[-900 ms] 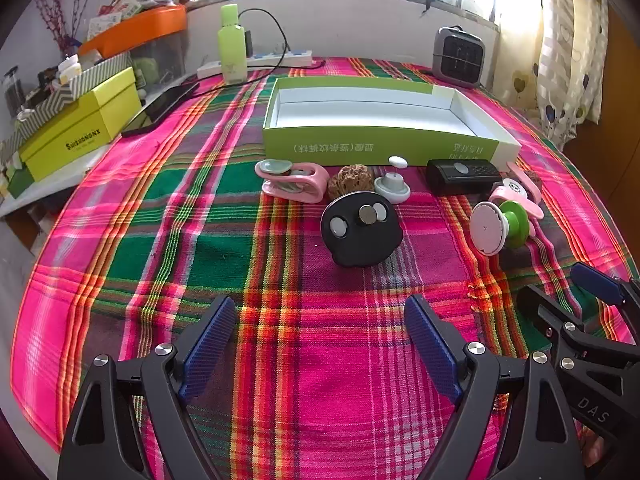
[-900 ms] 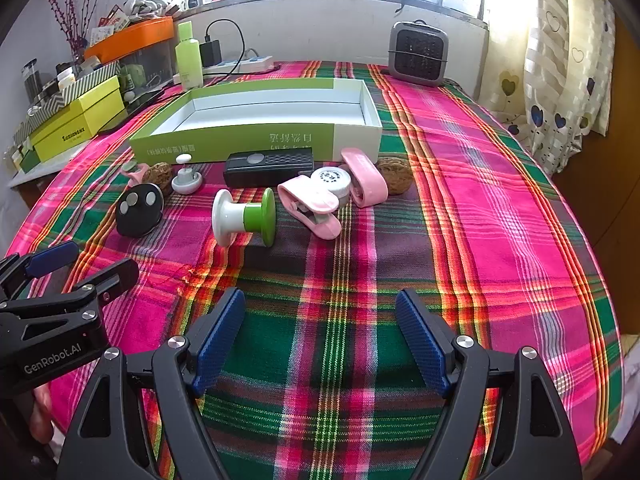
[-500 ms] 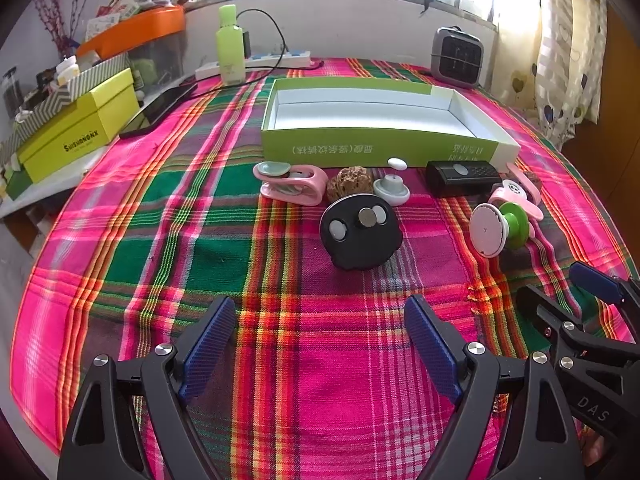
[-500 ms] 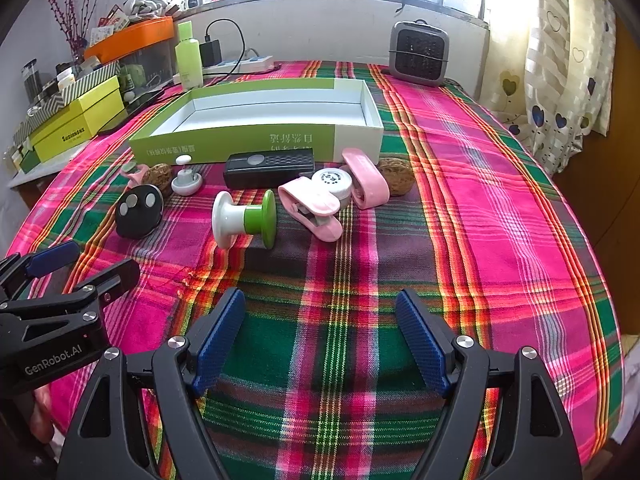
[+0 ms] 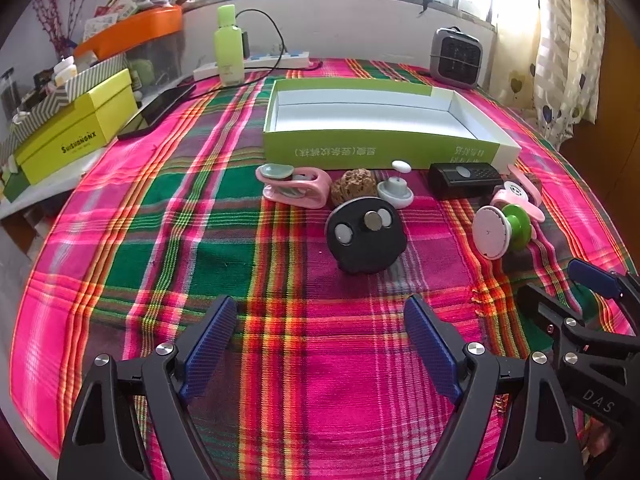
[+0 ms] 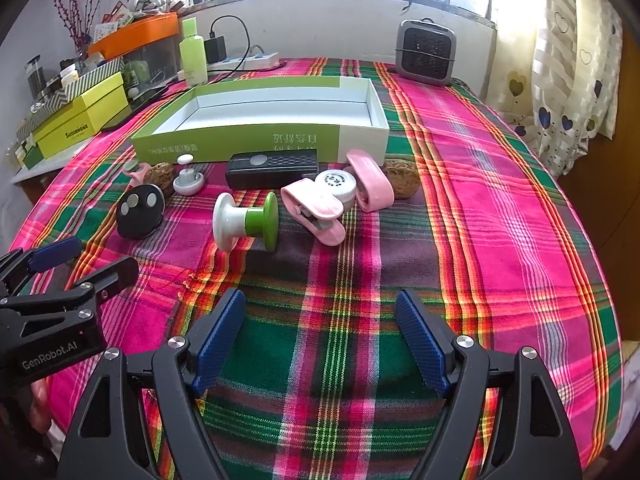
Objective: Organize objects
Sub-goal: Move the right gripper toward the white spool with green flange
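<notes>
An empty green and white box (image 5: 380,151) (image 6: 256,142) lies open on the plaid tablecloth. In front of it sit small items: a black round holder with coins (image 5: 363,236) (image 6: 140,210), a white and green spool (image 5: 505,230) (image 6: 245,221), a black remote (image 5: 464,179) (image 6: 272,168), pink clips (image 5: 294,188) (image 6: 316,212), a walnut (image 5: 353,188) (image 6: 401,174) and a white knob (image 5: 395,192) (image 6: 187,180). My left gripper (image 5: 320,340) stands open before the black holder. My right gripper (image 6: 320,332) is open, nearer than the spool. Nothing lies between either pair of fingers.
A small grey heater (image 6: 426,52), a green bottle (image 5: 229,46) and a power strip (image 5: 256,65) stand at the table's far edge. A yellow box (image 5: 76,136) and an orange tray (image 5: 132,32) sit on a shelf to the left. A curtain (image 6: 568,80) hangs at right.
</notes>
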A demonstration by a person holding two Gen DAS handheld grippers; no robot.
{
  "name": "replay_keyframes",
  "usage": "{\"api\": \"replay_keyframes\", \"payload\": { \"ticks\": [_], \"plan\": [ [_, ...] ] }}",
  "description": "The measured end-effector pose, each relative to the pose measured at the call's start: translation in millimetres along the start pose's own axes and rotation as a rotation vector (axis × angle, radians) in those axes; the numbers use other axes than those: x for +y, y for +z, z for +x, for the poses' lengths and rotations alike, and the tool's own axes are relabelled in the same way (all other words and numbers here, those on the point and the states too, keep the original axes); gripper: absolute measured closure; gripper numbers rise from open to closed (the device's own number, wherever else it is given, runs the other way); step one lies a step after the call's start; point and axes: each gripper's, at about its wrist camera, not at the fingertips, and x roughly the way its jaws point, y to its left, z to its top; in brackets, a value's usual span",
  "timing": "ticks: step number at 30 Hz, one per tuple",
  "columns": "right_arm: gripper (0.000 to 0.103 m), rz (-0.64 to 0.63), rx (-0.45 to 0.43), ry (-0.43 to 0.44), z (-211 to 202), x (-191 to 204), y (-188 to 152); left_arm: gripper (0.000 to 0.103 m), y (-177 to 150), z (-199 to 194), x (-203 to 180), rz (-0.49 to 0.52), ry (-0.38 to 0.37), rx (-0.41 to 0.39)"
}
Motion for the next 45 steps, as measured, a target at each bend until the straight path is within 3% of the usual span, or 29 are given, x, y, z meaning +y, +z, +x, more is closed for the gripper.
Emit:
{"api": "replay_keyframes", "payload": {
  "ticks": [15, 20, 27, 45],
  "plan": [
    [0.025, -0.001, -0.002, 0.004, 1, 0, 1, 0.017, 3, 2, 6, -0.011, -0.009, -0.003],
    [0.025, 0.033, -0.004, 0.07, 0, -4, 4, 0.019, 2, -1, 19, -0.059, -0.065, -0.016],
    [0.025, 0.02, -0.031, 0.119, 0, 4, 16, 0.02, 4, -1, 29, -0.078, -0.054, -0.02],
    [0.049, 0.004, -0.002, 0.148, 17, 13, 34, 0.02, 19, -2, 28, -0.057, -0.122, -0.049]
  ]
}}
